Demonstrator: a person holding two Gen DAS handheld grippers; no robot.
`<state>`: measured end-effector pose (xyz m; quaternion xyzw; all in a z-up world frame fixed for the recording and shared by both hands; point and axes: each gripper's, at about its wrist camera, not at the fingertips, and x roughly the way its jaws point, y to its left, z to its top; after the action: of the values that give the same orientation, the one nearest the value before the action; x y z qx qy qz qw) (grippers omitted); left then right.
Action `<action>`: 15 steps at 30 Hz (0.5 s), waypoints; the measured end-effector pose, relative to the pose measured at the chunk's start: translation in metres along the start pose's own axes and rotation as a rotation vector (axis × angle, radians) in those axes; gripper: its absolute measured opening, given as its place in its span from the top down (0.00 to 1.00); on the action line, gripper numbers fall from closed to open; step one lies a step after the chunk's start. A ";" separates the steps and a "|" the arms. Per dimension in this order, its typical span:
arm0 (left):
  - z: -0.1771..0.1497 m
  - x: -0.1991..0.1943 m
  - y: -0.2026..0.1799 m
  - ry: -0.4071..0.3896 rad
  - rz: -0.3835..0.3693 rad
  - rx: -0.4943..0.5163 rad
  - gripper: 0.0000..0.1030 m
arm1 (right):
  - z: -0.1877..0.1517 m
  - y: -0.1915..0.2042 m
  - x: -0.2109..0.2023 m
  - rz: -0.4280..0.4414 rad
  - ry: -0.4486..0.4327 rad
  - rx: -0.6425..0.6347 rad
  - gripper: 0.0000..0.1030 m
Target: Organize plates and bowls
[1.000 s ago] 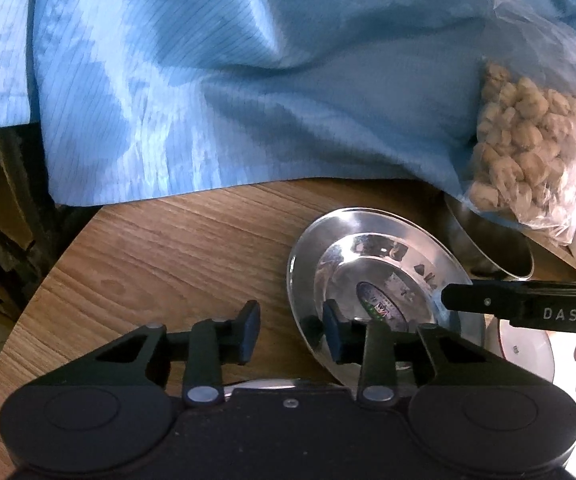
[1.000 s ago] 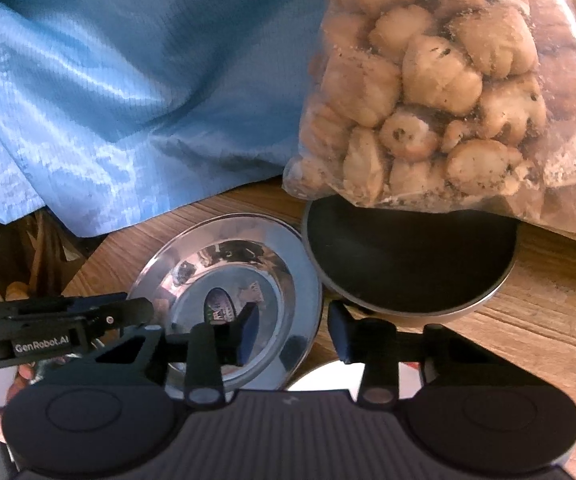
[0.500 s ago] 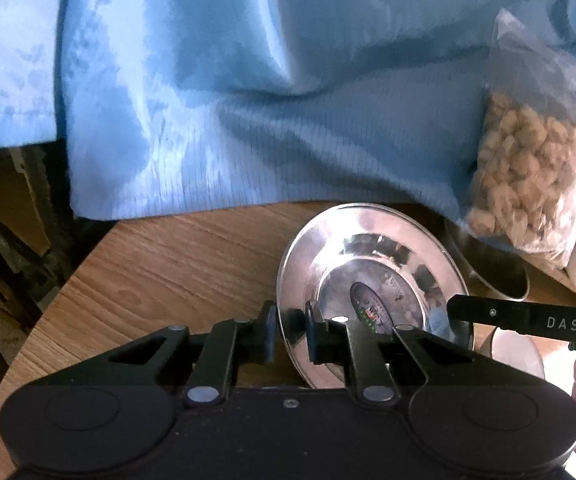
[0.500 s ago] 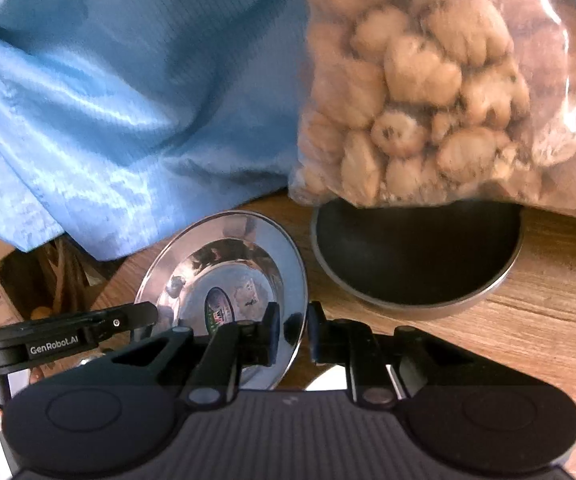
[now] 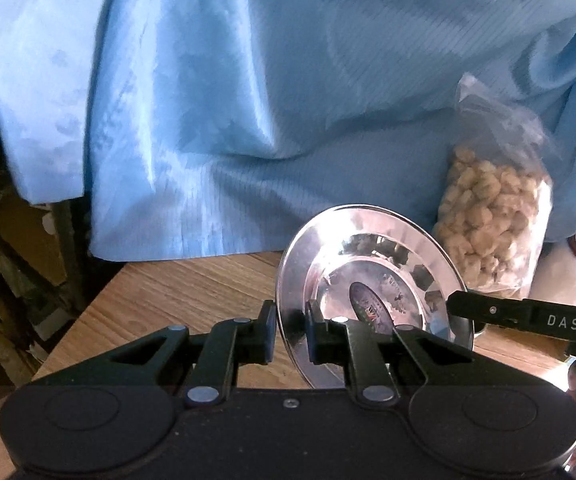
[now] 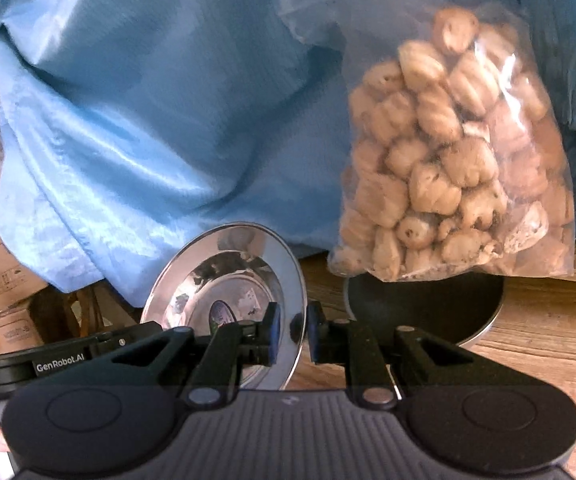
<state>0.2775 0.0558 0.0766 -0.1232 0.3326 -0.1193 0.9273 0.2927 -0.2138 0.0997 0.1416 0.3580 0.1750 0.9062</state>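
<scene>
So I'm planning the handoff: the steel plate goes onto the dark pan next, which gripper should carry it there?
Probably the right gripper. It pinches the steel plate on the rim nearest the dark pan. The left gripper pinches the far rim, with the plate between it and the pan.

A shiny steel plate (image 5: 371, 276) with a wide flat rim and an oval label at its centre is tilted up on edge above the wooden surface (image 5: 192, 292). A dark steel-rimmed bowl (image 6: 427, 308) sits upright on the surface just right of the plate.
</scene>
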 end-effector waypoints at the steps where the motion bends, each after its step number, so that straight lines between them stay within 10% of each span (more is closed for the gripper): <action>1: -0.001 -0.003 0.001 -0.003 0.001 -0.001 0.85 | 0.000 0.002 -0.003 0.002 -0.002 -0.005 0.84; 15: -0.012 -0.050 0.023 -0.020 0.030 0.000 0.84 | -0.016 0.041 -0.019 0.058 0.004 -0.046 0.84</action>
<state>0.2349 0.0908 0.0898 -0.1195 0.3252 -0.1043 0.9323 0.2598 -0.1822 0.1153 0.1307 0.3514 0.2098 0.9030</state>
